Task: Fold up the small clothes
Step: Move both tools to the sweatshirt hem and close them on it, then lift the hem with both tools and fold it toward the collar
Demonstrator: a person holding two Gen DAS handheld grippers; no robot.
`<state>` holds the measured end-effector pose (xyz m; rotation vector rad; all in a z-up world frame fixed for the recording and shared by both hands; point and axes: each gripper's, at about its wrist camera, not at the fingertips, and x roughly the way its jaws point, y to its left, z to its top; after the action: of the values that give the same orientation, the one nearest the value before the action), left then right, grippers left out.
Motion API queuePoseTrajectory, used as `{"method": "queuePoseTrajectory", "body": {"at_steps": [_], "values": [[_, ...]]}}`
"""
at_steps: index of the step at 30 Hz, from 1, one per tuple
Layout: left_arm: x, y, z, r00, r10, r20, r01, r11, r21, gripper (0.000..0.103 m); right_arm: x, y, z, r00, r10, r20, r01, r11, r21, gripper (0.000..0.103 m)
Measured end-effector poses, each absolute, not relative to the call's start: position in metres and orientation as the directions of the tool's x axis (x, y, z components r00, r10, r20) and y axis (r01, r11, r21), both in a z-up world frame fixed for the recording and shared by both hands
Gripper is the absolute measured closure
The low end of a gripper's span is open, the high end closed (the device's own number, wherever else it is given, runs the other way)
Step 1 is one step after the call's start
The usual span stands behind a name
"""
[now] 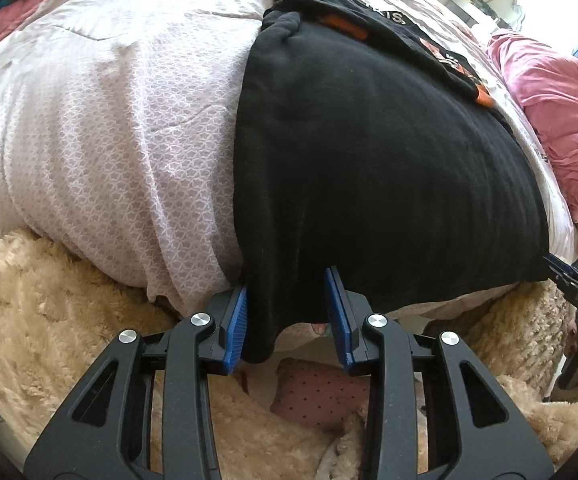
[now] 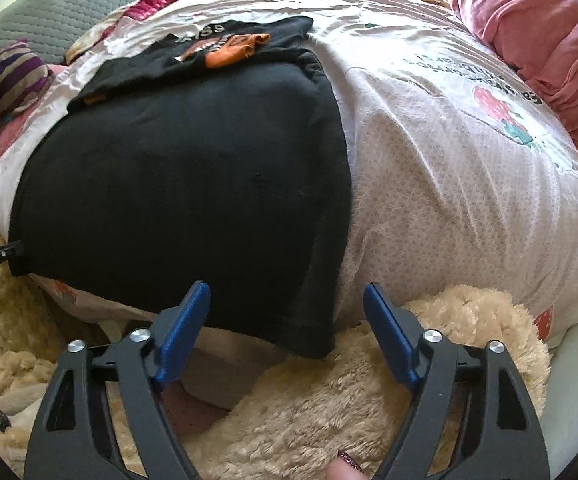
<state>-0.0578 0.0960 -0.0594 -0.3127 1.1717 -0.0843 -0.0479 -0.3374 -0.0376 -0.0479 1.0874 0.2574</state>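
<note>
Underneath, pale patterned bedspread (image 1: pixel 101 128), pink duvet (image 2: pixel 529 28) beyond.

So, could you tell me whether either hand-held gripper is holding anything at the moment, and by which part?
Neither grips yet. The black garment has a bottom corner between each hand-held gripper's open jaws: left and right.

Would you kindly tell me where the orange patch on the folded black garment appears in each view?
Left wrist: orange patch, upper centre-right, beyond the large black cloth.
Right wrist: orange patch, upper centre-left, beyond that cloth.
Shared landmark: the pink blanket.
</note>
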Motion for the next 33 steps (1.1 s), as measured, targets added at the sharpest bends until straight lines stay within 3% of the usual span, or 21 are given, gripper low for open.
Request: {"method": "queuePoseTrajectory", "body": {"at_steps": [5, 8, 9, 12, 16, 21, 23, 33], "values": [[-0.059, 0.098, -0.06, 0.393, -0.229, -0.89, -0.103, 0.951, -0.29, 0.075, -0.04, -0.334, -0.045, 0.39, 0.174, -0.904, -0.269, 0.961, 0.069, 0.048], [-0.06, 0.1, -0.061, 0.394, -0.229, -0.89, -0.108, 0.95, -0.293, 0.07, -0.039, -0.332, -0.052, 0.346, 0.177, -0.921, -0.326, 0.943, 0.059, 0.068], [-0.06, 0.099, -0.061, 0.39, -0.23, -0.892, -0.11, 0.95, -0.293, 0.069, -0.04, -0.332, -0.053, 0.342, 0.18, -0.922, -0.335, 0.94, 0.059, 0.083], [-0.058, 0.099, -0.064, 0.384, -0.229, -0.895, -0.115, 0.949, -0.293, 0.069, -0.044, -0.34, -0.05, 0.343, 0.22, -0.913, -0.345, 0.934, 0.095, 0.093], [-0.057, 0.101, -0.067, 0.37, -0.234, -0.899, -0.137, 0.943, -0.302, 0.07, -0.05, -0.349, -0.035, 0.364, 0.31, -0.878, -0.346, 0.921, 0.182, 0.094], [-0.057, 0.106, -0.065, 0.372, -0.239, -0.897, -0.161, 0.935, -0.316, 0.095, -0.053, -0.361, -0.014, 0.415, 0.401, -0.817, -0.338, 0.901, 0.271, 0.094], [-0.059, 0.109, -0.063, 0.376, -0.249, -0.893, -0.167, 0.929, -0.329, 0.099, -0.052, -0.365, -0.008, 0.435, 0.424, -0.795, -0.331, 0.896, 0.297, 0.094], [-0.067, 0.119, -0.001, 0.521, -0.292, -0.802, -0.126, 0.903, -0.41, 0.1, -0.044, -0.384, 0.032, 0.561, 0.515, -0.648, -0.312, 0.857, 0.411, 0.094]]}}
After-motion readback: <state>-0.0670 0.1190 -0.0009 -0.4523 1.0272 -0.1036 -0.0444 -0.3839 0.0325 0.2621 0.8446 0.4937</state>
